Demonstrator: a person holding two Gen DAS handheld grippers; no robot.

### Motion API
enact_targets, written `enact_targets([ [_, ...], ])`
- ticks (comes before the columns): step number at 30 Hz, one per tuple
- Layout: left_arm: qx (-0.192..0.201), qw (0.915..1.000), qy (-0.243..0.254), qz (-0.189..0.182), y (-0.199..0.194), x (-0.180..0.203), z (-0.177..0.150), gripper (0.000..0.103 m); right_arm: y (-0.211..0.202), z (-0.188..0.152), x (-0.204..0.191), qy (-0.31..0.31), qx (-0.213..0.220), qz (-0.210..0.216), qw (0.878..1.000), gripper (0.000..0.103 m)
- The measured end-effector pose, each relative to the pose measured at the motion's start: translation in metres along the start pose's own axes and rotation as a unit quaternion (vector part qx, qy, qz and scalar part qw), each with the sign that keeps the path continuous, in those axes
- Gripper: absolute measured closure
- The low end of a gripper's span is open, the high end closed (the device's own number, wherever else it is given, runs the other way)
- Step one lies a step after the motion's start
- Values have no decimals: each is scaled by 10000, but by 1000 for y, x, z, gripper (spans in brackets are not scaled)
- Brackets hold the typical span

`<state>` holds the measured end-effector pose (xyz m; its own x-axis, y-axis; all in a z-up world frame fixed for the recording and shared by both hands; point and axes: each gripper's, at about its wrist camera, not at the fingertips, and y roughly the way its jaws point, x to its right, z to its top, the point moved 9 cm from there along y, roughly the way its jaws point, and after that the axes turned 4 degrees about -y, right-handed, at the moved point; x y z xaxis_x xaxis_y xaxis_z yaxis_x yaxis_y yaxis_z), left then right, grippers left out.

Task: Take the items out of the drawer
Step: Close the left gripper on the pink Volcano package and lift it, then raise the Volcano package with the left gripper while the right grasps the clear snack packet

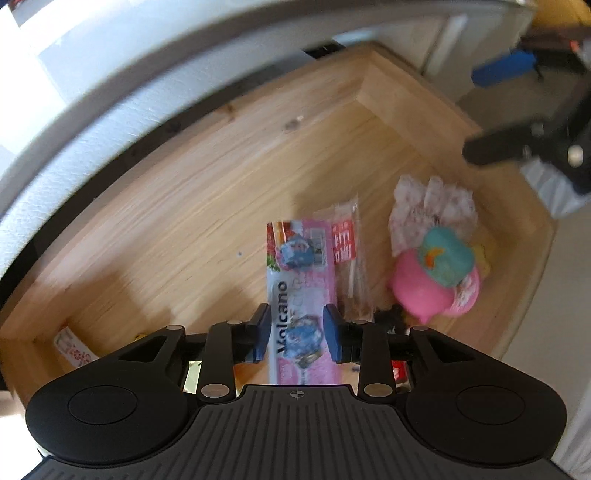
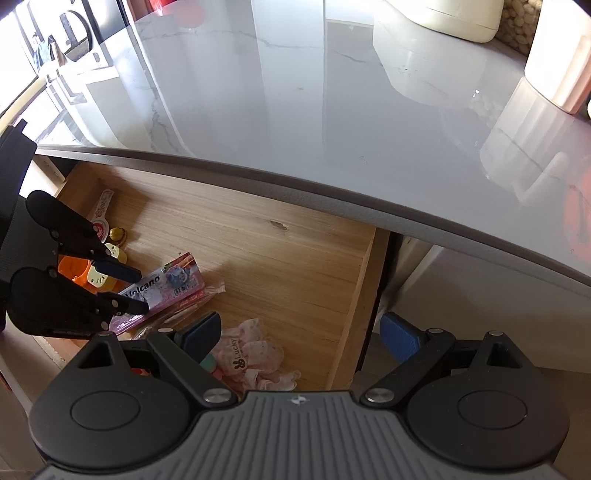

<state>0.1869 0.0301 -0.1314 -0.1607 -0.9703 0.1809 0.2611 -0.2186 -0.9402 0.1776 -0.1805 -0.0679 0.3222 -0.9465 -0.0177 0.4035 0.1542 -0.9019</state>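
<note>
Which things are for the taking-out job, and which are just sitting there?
For the job:
drawer
pink Volcano packet
pink toy
frilly cloth
left gripper

Just sitting there:
countertop
cream tub

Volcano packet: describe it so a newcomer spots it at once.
Look into the open wooden drawer under the marble counter. The Volcano packet lies flat on its floor between the left gripper pads, beside a clear wrapper. Only it is long, pink, and printed "Volcano".
</note>
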Motion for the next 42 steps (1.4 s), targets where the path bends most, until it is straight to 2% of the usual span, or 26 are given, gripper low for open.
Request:
enact_targets([
  [3, 13, 9999, -111, 85, 1, -1, 7, 70, 0, 1, -1, -36, 7, 15, 10000, 9],
  [8, -16, 9982, 349, 490, 6, 14, 16, 66, 0, 0, -3, -59, 19, 20, 10000, 9],
  [10, -45, 9974, 371, 619, 5, 15, 21, 62, 0, 0, -4, -72, 45, 35, 10000, 9],
  [13, -83, 9970, 243, 735, 8, 13, 15, 50, -3, 0, -3, -85, 63, 40, 9999, 9],
  [16, -480, 9952, -29, 847, 21, 1, 12, 57, -1, -1, -3, -88, 55, 31, 9999, 9],
  [18, -615, 9957, -188, 671, 24, -2, 13, 59, -4, -1, -2, -94, 75, 43, 9999, 9],
  [25, -680, 9961, -448, 352, 24, -5, 21, 61, -4, 1, -2, -105, 77, 49, 9999, 9],
  [26, -704, 9963, -457, 194, 25, -4, 22, 63, -4, 1, -2, -110, 79, 49, 9999, 9],
  [27, -677, 9965, -480, 113, 24, -3, 25, 72, -4, 1, -2, -122, 80, 53, 9999, 9],
  [28, -649, 9966, -498, -44, 22, -2, 27, 77, -2, 1, -3, -134, 86, 69, 9998, 9],
  [30, -625, 9958, -662, -115, 14, -5, 30, 77, -3, 1, -4, -136, 85, 138, 9998, 9],
  [32, -370, 9953, -899, 45, -8, -15, 36, 77, -6, 3, -3, -67, 78, 166, 9998, 9],
  [35, 323, 9921, -1210, 51, -52, -29, 38, 77, -13, 6, -7, 105, 104, 269, 9995, 9],
  [39, 883, 9820, -1666, 76, -77, -48, 37, 77, 2, 12, -17, 1064, -215, 664, 9919, 10],
  [40, 969, 9795, -1765, 15, -81, -50, 38, 77, 10, 12, -21, 1327, -337, 665, 9883, 12],
  [42, 1072, 9751, -1940, -99, -78, -52, 42, 77, 25, 10, -31, 1699, -613, 516, 9822, 30],
])
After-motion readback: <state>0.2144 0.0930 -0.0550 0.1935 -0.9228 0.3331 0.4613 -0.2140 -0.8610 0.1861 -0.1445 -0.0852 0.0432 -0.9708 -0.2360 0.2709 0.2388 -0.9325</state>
